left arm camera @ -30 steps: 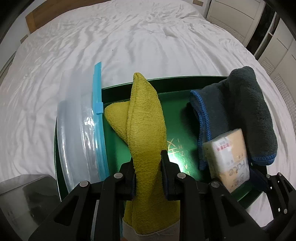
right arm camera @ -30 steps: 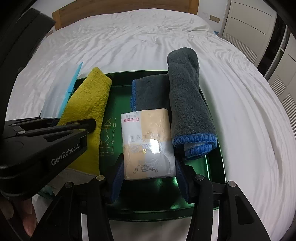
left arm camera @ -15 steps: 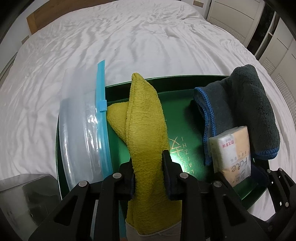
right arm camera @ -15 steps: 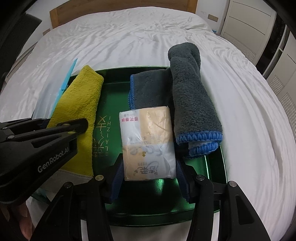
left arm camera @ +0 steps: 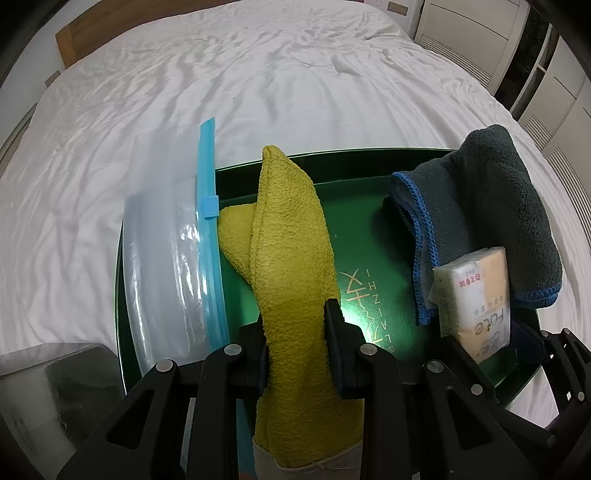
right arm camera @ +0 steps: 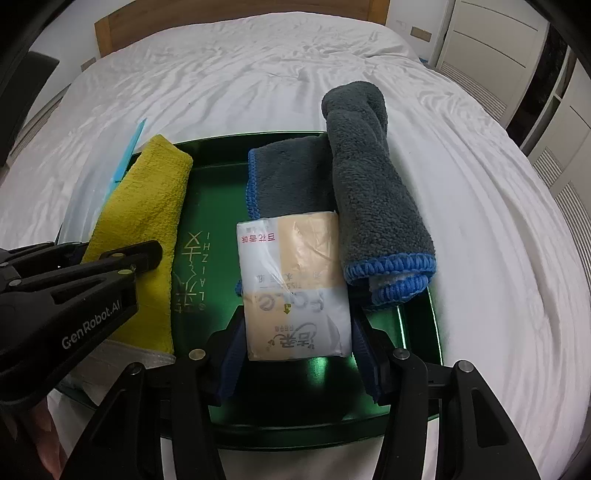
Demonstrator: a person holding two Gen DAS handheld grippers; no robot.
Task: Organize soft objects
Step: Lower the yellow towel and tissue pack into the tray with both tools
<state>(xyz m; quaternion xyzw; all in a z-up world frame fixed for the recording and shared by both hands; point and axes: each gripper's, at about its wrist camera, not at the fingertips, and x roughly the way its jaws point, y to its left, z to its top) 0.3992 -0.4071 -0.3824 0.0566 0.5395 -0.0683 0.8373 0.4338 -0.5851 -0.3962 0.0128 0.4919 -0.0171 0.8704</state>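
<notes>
A green tray (left arm camera: 362, 229) lies on a white bed. My left gripper (left arm camera: 297, 343) is shut on a folded yellow towel (left arm camera: 291, 236) and holds it over the tray's left part; the towel also shows in the right wrist view (right arm camera: 147, 206). My right gripper (right arm camera: 295, 354) is shut on a tissue pack (right arm camera: 295, 280) over the tray's (right arm camera: 207, 184) middle; the pack also shows in the left wrist view (left arm camera: 476, 299). A grey towel with blue trim (right arm camera: 369, 192) lies on the tray's right side, partly over its rim.
A clear zip bag with a blue slider strip (left arm camera: 207, 229) lies on the tray's left edge and onto the bed sheet (left arm camera: 258, 74). A wooden headboard (right arm camera: 221, 33) stands at the far end. White cabinets (right arm camera: 498, 48) stand at the right.
Both grippers have drawn back slightly and risen with their loads; the yellow towel and tissue pack stay gripped. The tray and bag appear a little further away.
</notes>
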